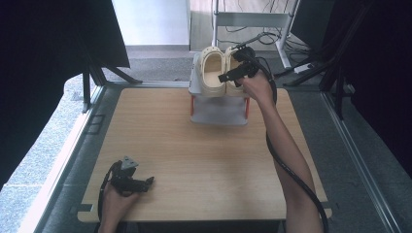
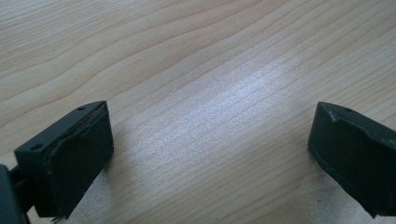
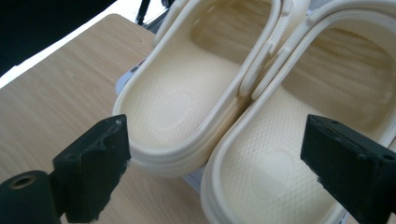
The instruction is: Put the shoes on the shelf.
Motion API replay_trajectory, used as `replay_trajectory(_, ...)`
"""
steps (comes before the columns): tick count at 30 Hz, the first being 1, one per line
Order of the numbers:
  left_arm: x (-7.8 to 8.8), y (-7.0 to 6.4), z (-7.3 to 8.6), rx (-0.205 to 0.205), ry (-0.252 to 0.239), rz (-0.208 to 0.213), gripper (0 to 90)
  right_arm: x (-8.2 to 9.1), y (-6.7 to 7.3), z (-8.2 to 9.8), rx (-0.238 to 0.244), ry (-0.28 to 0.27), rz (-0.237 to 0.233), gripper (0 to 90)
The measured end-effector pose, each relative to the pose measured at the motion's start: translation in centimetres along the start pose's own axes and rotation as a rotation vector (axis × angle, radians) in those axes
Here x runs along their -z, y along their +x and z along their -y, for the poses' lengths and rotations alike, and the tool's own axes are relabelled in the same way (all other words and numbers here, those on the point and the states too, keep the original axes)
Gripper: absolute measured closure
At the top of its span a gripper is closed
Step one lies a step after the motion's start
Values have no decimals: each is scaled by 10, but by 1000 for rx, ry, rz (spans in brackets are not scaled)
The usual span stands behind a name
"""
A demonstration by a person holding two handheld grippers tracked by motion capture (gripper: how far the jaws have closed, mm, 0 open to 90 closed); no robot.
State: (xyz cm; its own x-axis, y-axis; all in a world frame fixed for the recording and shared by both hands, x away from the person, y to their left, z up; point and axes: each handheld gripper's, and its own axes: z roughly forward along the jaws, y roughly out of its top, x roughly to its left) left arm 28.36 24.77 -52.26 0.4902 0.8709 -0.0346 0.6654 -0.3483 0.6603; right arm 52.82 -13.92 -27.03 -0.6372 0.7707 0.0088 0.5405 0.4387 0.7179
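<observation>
Both pairs of fingers stood apart and empty: right gripper (image 1: 232,74) beside the cream foam clogs (image 1: 212,72) on a grey rack (image 1: 218,112) at the wooden table's (image 1: 194,155) far edge, toes pointing away; left gripper (image 1: 145,183) over bare, roomy near tabletop.

We see a light wooden counter (image 1: 204,160) with rounded corners sitting in a grey metal frame (image 1: 58,165). Around it lies grey speckled floor (image 1: 39,141), brighter at the far side where daylight falls. Black curtains (image 1: 43,58) hang at both sides. Beyond the counter stands a grey metal table frame (image 1: 252,22) with black cables (image 1: 291,48) trailing on the floor beneath.
</observation>
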Motion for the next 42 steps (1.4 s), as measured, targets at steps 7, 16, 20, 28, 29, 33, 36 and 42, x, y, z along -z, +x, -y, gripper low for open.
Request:
replay_trajectory(7,0,0,0,0,0,0,1,15,6,19,45,-33,-30,38)
replay_trajectory(16,0,0,0,0,-1,-2,1,33,7,50,71,-51,-66,26)
replay_trajectory(20,0,0,0,0,-1,-2,2,41,6,64,83,-56,-75,8)
replay_trajectory(28,0,-1,0,4,-2,-5,4,47,7,99,79,-42,-113,7)
replay_trajectory(29,0,-1,0,3,-2,-5,4,47,7,104,77,-44,-119,10)
replay_trajectory(33,0,-1,0,4,-1,-6,4,47,11,124,62,-43,-145,24)
replay_trajectory(36,0,-1,0,5,-2,-7,5,47,13,138,67,-38,-152,51)
replay_trajectory(42,0,-1,0,5,-2,-7,5,48,18,164,75,-42,-155,64)
